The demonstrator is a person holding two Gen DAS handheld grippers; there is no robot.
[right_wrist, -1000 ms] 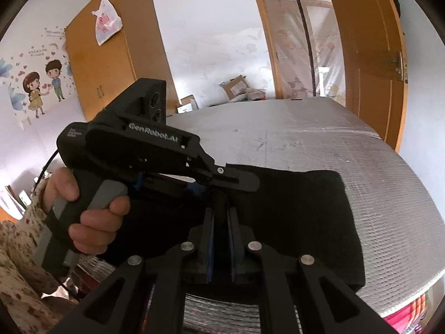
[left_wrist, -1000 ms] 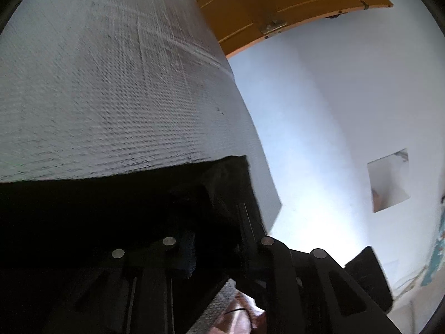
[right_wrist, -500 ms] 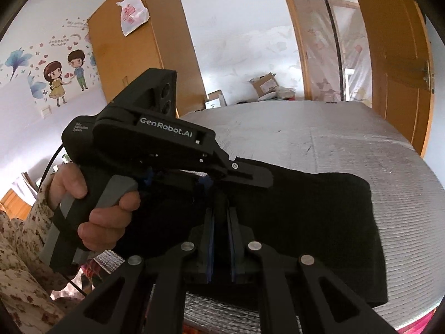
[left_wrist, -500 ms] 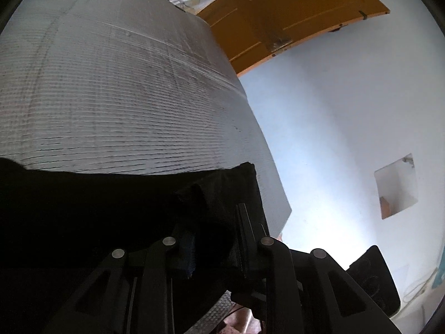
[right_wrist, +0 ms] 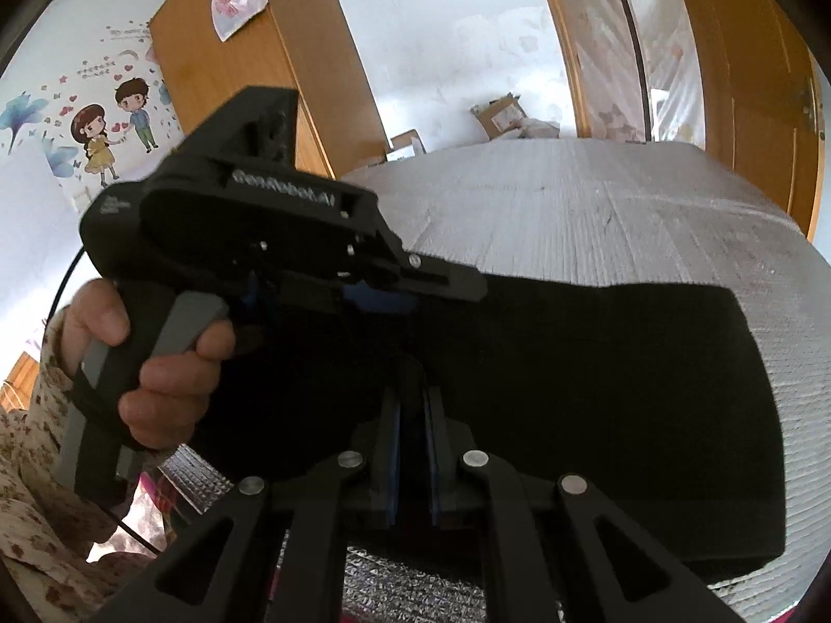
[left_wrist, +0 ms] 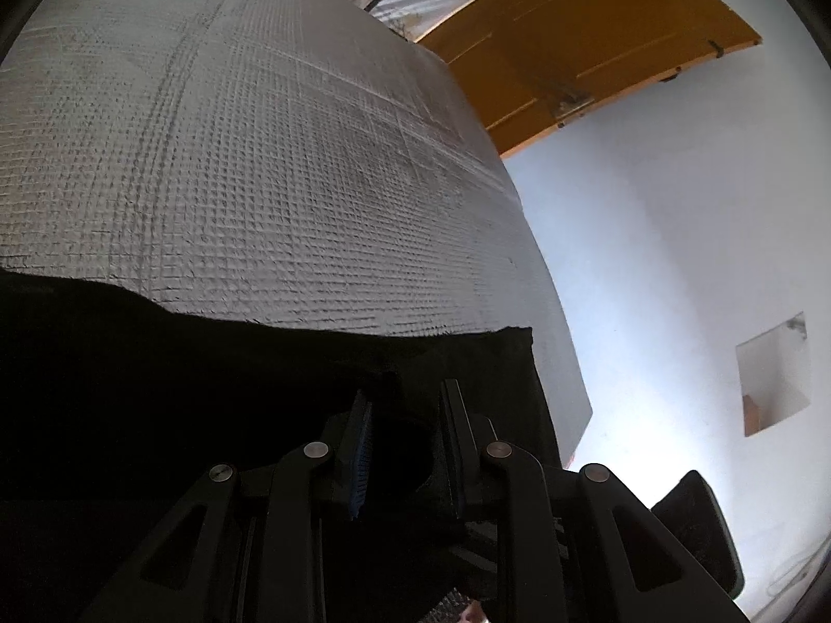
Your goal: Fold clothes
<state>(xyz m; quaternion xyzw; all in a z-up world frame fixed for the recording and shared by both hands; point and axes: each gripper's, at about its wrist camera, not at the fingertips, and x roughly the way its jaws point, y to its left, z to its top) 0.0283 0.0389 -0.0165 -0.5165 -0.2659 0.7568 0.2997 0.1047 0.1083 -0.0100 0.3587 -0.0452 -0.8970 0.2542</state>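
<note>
Garment: a black, thick knit cloth [right_wrist: 597,394] lies folded flat along the near edge of the silver quilted foil mat [right_wrist: 623,207], one end close to the mat's right edge.
Right gripper: the black two-finger gripper [right_wrist: 411,405] has its blue-lined jaws pressed almost together, pinching the cloth's near hem.
Left gripper: the second black gripper [left_wrist: 402,415] has its jaws part-spread, with a bunched fold of the cloth [left_wrist: 208,363] between them.
Right wrist view only: the person's left hand [right_wrist: 150,353], in a floral sleeve, grips the left gripper's grey handle; a wooden wardrobe [right_wrist: 249,67] and cartoon wall stickers [right_wrist: 104,130] stand behind.
Left wrist view only: the mat's bare surface [left_wrist: 259,156], its right-hand corner, and an orange-brown wooden door [left_wrist: 597,41].
</note>
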